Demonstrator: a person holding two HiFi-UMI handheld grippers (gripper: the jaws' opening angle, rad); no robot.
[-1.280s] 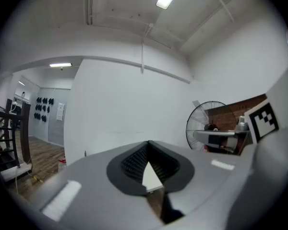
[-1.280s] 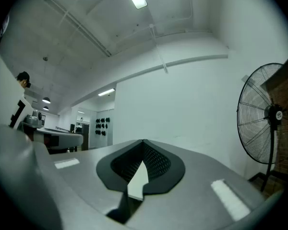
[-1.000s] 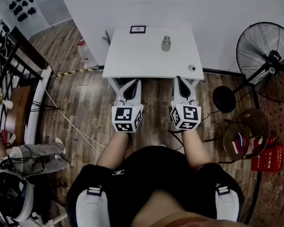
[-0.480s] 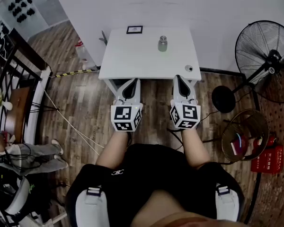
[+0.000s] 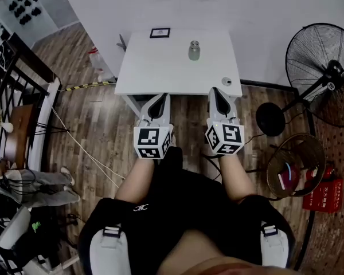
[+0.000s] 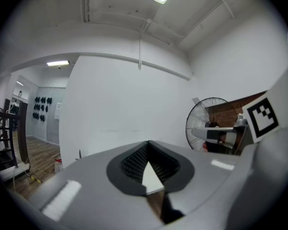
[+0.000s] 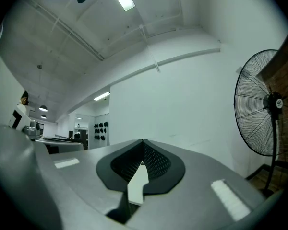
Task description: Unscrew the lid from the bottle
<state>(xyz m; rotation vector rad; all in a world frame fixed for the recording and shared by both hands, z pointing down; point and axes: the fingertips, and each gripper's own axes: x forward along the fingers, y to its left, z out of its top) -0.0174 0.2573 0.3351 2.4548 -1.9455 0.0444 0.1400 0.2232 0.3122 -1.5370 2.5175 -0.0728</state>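
A small metal bottle [image 5: 194, 50] stands upright toward the back of the white table [image 5: 160, 67]. Its lid is off: a small round cap [image 5: 227, 81] lies alone near the table's front right corner. My left gripper [image 5: 161, 96] and right gripper [image 5: 215, 90] are side by side at the table's front edge, both shut and empty, well short of the bottle. In the left gripper view the closed jaws [image 6: 148, 143] point at a white wall. The right gripper view shows its closed jaws [image 7: 143, 141] the same way. Neither gripper view shows the bottle or the cap.
A black-and-white marker card [image 5: 160, 32] lies at the table's back edge. A standing fan [image 5: 327, 73] and a wire basket [image 5: 295, 165] are on the floor to the right. A cable [image 5: 80, 148] and another person's legs [image 5: 43, 182] are at the left.
The head view has shifted slightly, so the table and bottle sit a little further left and up in the frame. Both grippers stay shut in about the same place.
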